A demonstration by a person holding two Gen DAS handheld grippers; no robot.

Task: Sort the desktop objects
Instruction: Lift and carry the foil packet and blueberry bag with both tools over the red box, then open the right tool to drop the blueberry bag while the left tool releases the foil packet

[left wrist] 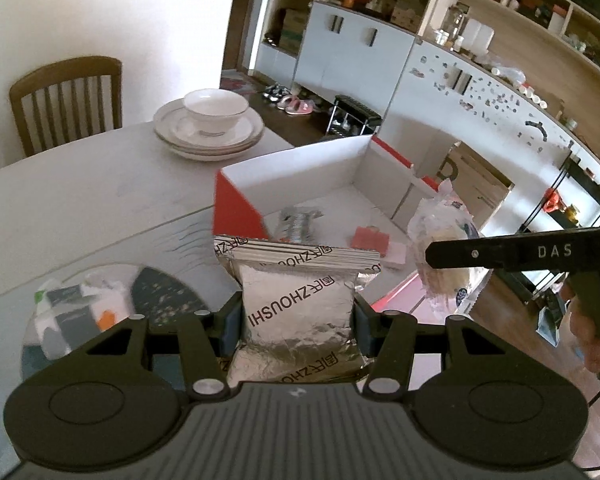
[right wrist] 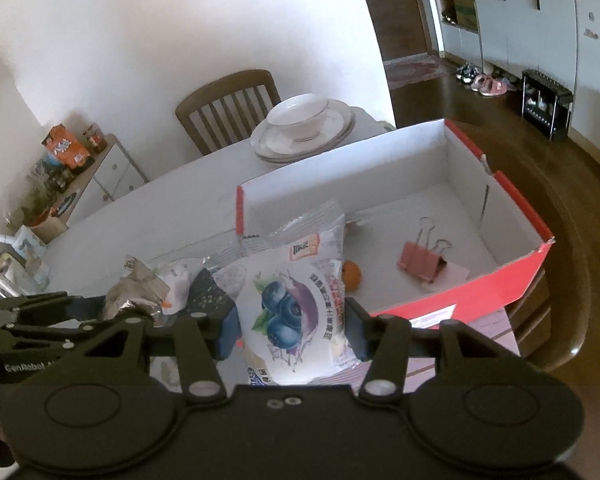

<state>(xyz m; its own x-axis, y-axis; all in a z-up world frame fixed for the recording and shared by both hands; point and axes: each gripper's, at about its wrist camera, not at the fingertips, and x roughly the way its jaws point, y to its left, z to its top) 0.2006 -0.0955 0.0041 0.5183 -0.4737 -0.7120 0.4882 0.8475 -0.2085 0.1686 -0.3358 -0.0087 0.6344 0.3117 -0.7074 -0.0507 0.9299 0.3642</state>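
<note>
My left gripper [left wrist: 298,322] is shut on a silver foil packet [left wrist: 300,304] and holds it in front of the red and white box [left wrist: 236,200]. My right gripper [right wrist: 290,330] is shut on a clear snack bag with a blueberry print [right wrist: 290,304], held at the box's near left corner [right wrist: 240,208]. In the left wrist view that bag [left wrist: 444,240] hangs right of the box with the right gripper [left wrist: 500,254] on it. Inside the box lie a pink binder clip [right wrist: 422,262], a small orange thing [right wrist: 352,275] and a silvery packet [left wrist: 298,224].
Stacked white plates with a bowl [left wrist: 210,126] sit at the table's far end, before a wooden chair [left wrist: 66,100]. A dark round mat with small packets [left wrist: 100,308] lies left of the box. The table's right edge drops to a wooden floor [right wrist: 500,112].
</note>
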